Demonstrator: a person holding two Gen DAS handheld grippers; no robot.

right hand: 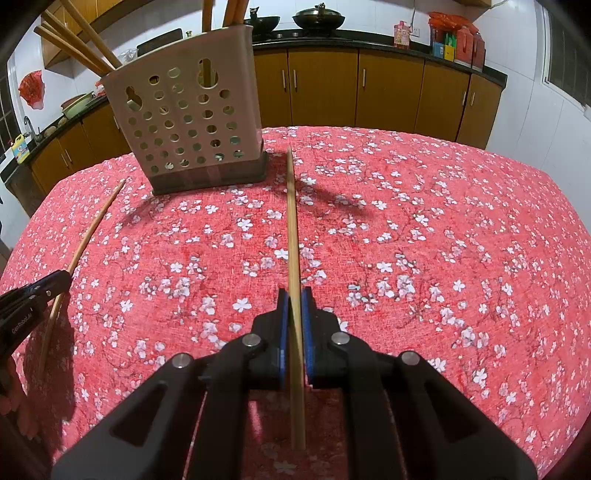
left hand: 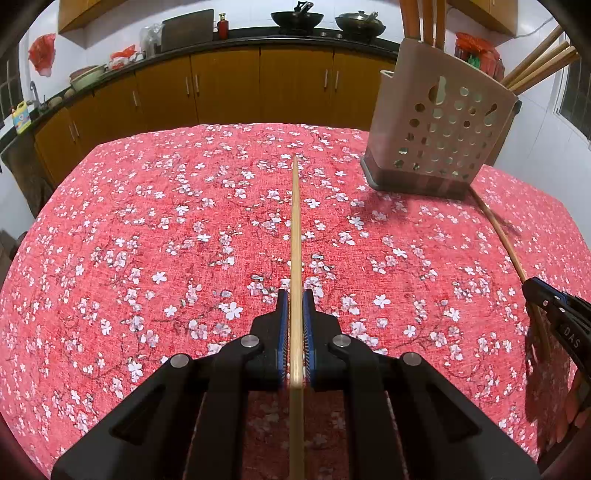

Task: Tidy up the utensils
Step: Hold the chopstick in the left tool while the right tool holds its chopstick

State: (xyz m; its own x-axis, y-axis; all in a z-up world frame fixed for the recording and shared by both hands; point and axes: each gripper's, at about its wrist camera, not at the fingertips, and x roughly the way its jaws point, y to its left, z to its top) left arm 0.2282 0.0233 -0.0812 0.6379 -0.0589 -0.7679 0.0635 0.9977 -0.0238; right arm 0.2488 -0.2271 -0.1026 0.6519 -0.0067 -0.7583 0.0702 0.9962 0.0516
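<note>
My left gripper [left hand: 295, 295] is shut on a wooden chopstick [left hand: 295, 236] that points forward over the table. My right gripper [right hand: 294, 295] is shut on another wooden chopstick [right hand: 291, 221], also pointing forward. A beige perforated utensil holder [left hand: 439, 125] stands at the far right in the left wrist view and at the far left in the right wrist view [right hand: 184, 110]. It holds several wooden chopsticks [right hand: 77, 40] and utensil handles. Each gripper shows at the edge of the other's view: the right one [left hand: 532, 286], the left one [right hand: 62, 277].
The table is covered by a red cloth with white blossoms [left hand: 147, 240]. Behind it runs a kitchen counter with orange cabinets [left hand: 229, 85], woks [left hand: 297, 18], bottles and bags. A window [right hand: 565, 51] is on the right wall.
</note>
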